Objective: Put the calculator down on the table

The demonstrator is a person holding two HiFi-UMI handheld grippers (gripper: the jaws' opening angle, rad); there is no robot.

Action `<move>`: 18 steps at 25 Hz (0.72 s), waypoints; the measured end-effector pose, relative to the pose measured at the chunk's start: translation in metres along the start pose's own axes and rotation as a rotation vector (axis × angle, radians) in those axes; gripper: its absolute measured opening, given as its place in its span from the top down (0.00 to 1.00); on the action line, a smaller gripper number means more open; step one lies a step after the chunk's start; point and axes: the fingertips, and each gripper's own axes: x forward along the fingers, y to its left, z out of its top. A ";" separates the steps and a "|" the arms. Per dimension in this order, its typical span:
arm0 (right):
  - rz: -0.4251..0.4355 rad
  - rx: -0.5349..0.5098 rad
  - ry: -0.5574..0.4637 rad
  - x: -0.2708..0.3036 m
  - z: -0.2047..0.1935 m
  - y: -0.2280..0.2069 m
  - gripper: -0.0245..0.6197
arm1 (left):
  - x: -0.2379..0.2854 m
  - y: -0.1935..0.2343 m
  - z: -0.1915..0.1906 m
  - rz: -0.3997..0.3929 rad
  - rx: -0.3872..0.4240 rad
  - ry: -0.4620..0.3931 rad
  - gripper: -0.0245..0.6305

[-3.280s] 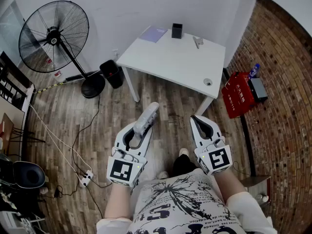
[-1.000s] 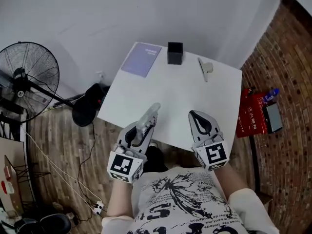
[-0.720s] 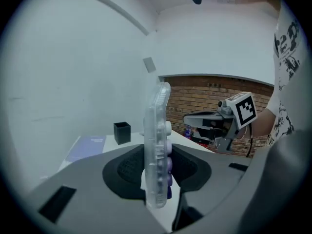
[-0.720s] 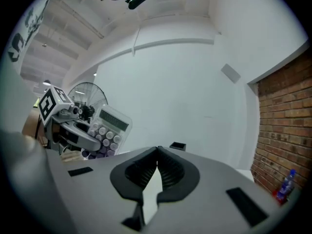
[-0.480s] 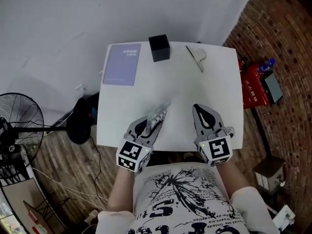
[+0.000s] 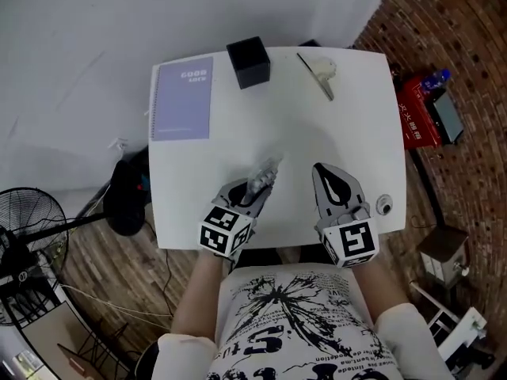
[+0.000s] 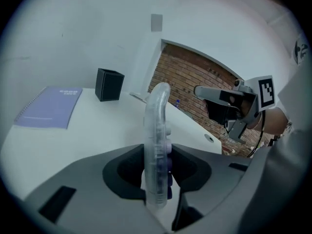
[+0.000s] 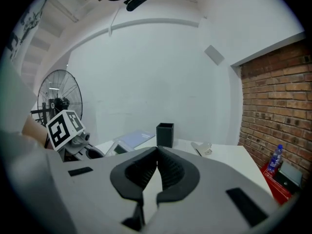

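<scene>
Clear-plastic calculator (image 7: 157, 145) is clamped edge-up in the left tongs (image 6: 252, 190) over the bench's (image 6: 301, 125) near edge, ready for set-down; right tongs (image 8: 157, 151) clenched, empty.

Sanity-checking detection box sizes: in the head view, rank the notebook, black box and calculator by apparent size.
1. purple notebook: clearly largest
2. black box
3. calculator: edge-on, partly hidden, nearer the camera; unsure against the box

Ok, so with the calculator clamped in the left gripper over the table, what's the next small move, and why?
Probably lower the left gripper and tip the calculator flat onto the bare table just ahead. The calculator is held edge-on between the jaws, apparently not resting on the surface yet, and nothing lies in that spot.
</scene>
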 end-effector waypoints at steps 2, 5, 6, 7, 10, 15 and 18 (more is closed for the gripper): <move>-0.007 0.003 0.011 0.006 -0.005 -0.001 0.94 | 0.008 0.006 0.002 -0.030 -0.060 -0.010 0.74; -0.020 0.010 0.021 0.011 -0.009 -0.001 0.94 | 0.017 0.015 0.005 -0.053 -0.163 -0.014 0.74; -0.023 0.012 0.024 0.012 -0.010 -0.001 0.94 | 0.019 0.017 0.005 -0.056 -0.191 -0.012 0.74; -0.025 0.013 0.027 0.013 -0.011 -0.001 0.94 | 0.021 0.020 0.006 -0.058 -0.216 -0.009 0.74; -0.031 0.009 0.035 0.014 -0.012 -0.001 0.94 | 0.027 0.028 0.008 -0.042 -0.265 -0.007 0.74; -0.050 0.006 0.031 0.016 -0.010 -0.005 0.94 | 0.034 0.037 0.013 0.015 -0.251 0.001 0.71; -0.059 0.013 0.032 0.019 -0.010 -0.006 0.94 | 0.035 0.042 0.012 0.050 -0.238 0.011 0.70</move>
